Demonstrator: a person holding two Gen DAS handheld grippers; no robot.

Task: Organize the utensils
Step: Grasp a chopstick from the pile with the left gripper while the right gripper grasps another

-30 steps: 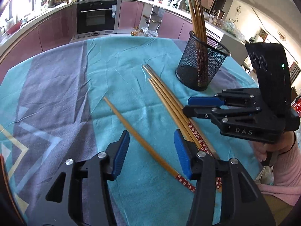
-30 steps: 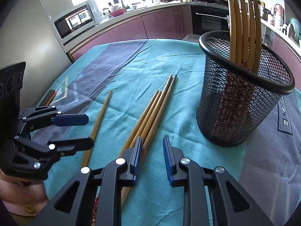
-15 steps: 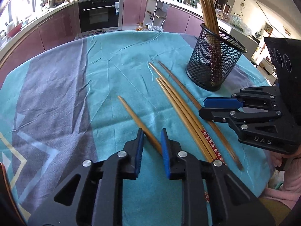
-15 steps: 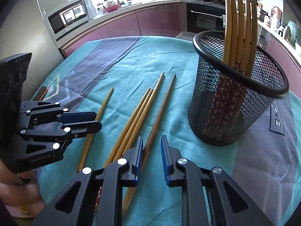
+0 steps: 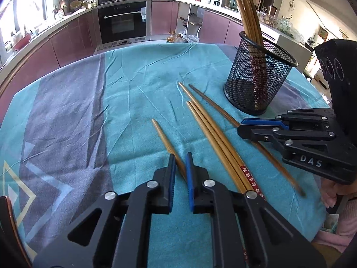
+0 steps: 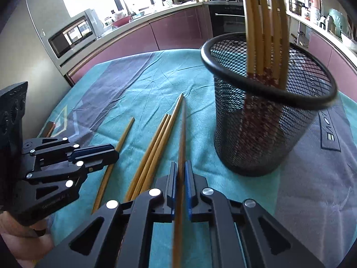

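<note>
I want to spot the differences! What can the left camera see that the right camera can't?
Only the left camera shows the flowered red ends of the chopsticks on the cloth and the left tool shut on a single chopstick.

Only the right camera shows the microwave and the right tool shut on another chopstick.

Both show the black mesh cup holding upright chopsticks, the bunch of three chopsticks and the teal tablecloth.

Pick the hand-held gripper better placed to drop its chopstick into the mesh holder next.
Right. The right hand-held gripper clamps a chopstick right beside the mesh holder; the left hand-held gripper grips the far chopstick.
</note>
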